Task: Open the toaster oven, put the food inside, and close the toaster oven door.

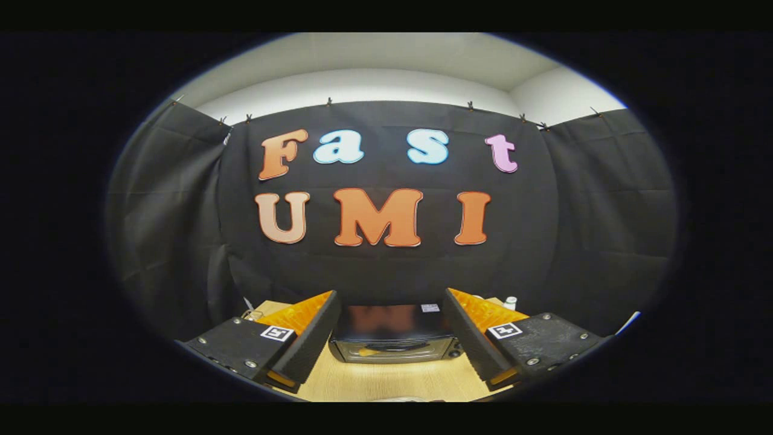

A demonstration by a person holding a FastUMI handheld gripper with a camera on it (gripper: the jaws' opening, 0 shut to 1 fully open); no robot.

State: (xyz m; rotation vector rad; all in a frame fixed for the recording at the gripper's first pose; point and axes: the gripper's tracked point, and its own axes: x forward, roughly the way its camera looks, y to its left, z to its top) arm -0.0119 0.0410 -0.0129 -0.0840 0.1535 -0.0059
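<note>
A dark toaster oven (392, 338) stands on the wooden table (386, 380), seen from above and in front, with its glossy top and the upper part of its front showing. Its door looks closed. My gripper (391, 302) hangs above the table, open wide, and nothing lies between the fingers. The oven sits beyond the fingertips, framed in the gap between them. A pale sliver of something (401, 399) lies on the table nearest to me; I cannot tell what it is.
A small white bottle-like thing (511, 301) stands behind the oven, past the right finger. A thin cable (249, 311) runs at the table's back left corner. Black cloth walls close in the table behind and on both sides.
</note>
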